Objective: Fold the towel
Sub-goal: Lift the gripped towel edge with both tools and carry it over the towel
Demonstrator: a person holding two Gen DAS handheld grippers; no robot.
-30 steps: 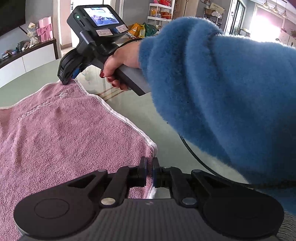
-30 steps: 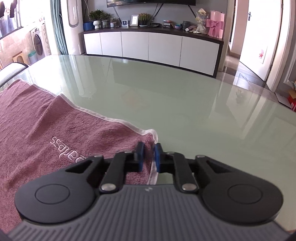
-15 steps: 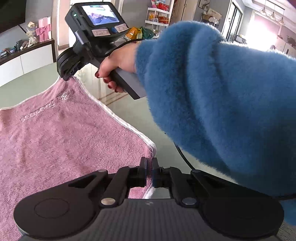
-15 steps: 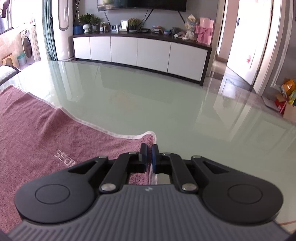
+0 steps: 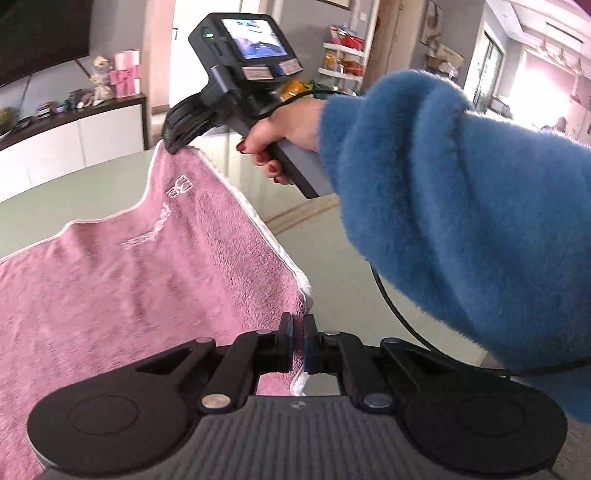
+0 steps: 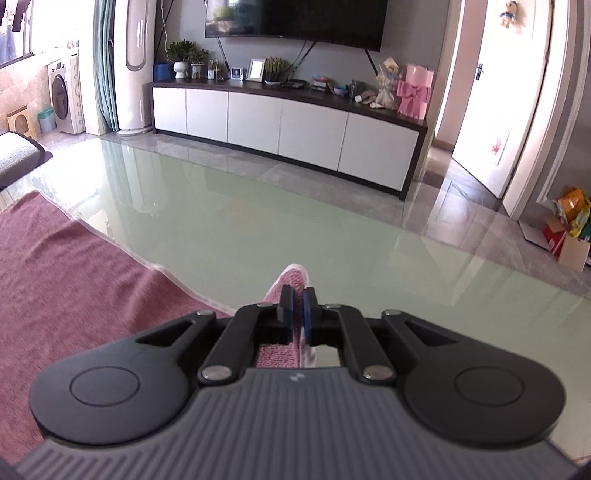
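1. A home living room: a large black wall-mounted television (image 6: 295, 18) hangs above a long white-fronted, dark-topped sideboard (image 6: 288, 125).
2. Small potted green plants (image 6: 183, 55) stand on the sideboard.
3. A white front-loading washing machine (image 6: 64, 96) stands at the far left.

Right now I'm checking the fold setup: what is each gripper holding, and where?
Both hold the pink towel: left gripper and right gripper each pinch a corner.

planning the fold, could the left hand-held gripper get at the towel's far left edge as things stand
Probably not: the left hand-held gripper is shut on a towel corner, as is the right hand-held gripper, though nothing blocks the way.
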